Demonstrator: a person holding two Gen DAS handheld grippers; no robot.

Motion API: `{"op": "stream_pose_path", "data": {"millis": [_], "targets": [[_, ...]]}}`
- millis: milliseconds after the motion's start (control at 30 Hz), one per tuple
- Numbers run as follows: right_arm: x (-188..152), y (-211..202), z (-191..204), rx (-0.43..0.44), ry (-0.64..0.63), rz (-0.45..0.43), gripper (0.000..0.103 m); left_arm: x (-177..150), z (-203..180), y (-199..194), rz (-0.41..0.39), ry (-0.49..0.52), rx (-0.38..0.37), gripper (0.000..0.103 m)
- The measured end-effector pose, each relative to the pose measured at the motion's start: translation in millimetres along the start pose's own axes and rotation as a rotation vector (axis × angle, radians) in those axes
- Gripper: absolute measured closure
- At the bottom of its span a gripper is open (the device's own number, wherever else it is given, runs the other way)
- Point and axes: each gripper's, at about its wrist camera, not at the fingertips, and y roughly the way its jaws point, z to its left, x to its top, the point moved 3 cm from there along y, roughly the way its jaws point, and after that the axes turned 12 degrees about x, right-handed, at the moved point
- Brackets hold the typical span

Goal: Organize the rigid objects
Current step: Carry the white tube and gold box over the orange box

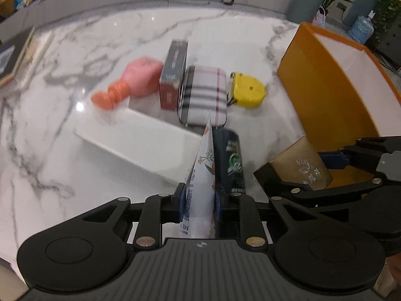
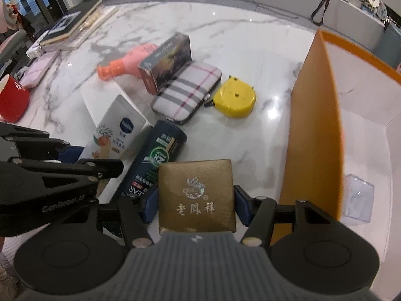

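Note:
My left gripper (image 1: 199, 200) is shut on a white floral tube (image 1: 201, 170), whose flat crimped end points up and away from me. My right gripper (image 2: 196, 209) is shut on a gold square box (image 2: 196, 193), its blue pads (image 2: 150, 208) against both sides. It holds the box just left of the orange box's wall (image 2: 313, 125). Below the tube a dark shampoo bottle (image 1: 230, 160) lies on the marble. Beyond it lie a plaid case (image 1: 203, 95), a yellow tape measure (image 1: 246, 90), a red-ended carton (image 1: 173, 75) and a pink bottle with an orange cap (image 1: 135, 80).
The orange box's white inside holds a clear plastic case (image 2: 357, 200). A flat white box (image 1: 140, 140) lies left of the tube. Books (image 2: 67, 30) and a red object (image 2: 12, 100) sit along the table's left edge. A raised ledge runs behind the table.

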Motion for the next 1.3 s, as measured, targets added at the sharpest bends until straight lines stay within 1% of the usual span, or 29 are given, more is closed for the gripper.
{"op": "stream_pose_path", "data": {"millis": [267, 400, 567, 700, 900, 1067, 1200, 1300], "targets": [[6.0, -35.5, 5.6, 0.006, -0.026, -0.084, 0.043, 7.7, -3.6, -35.0, -0.074, -0.023, 0.016, 0.078], [10.5, -60.5, 6.4, 0.006, -0.038, -0.143, 0.043, 16.0, -5.3, -54.5, -0.114, -0.044, -0.004, 0.078], [14.8, -93.2, 4.5, -0.016, -0.072, -0.215, 0.043, 25.9, -18.0, -78.8, -0.171, -0.032, -0.011, 0.078], [13.8, -115.6, -3.0, -0.042, -0.095, -0.249, 0.043, 32.9, -33.9, -91.8, -0.205, -0.006, -0.027, 0.078], [10.7, -143.6, -26.4, -0.087, -0.095, -0.284, 0.044, 47.5, -63.5, -103.7, -0.236, 0.041, -0.062, 0.078], [9.3, -159.5, -60.3, -0.127, -0.039, -0.287, 0.044, 64.7, -96.3, -107.5, -0.258, 0.106, -0.11, 0.078], [6.6, -163.6, -81.6, -0.166, -0.019, -0.286, 0.045, 76.1, -121.6, -104.0, -0.272, 0.168, -0.129, 0.078], [4.2, -159.4, -100.7, -0.174, 0.015, -0.271, 0.045, 81.5, -139.5, -99.4, -0.273, 0.214, -0.148, 0.078]]}}
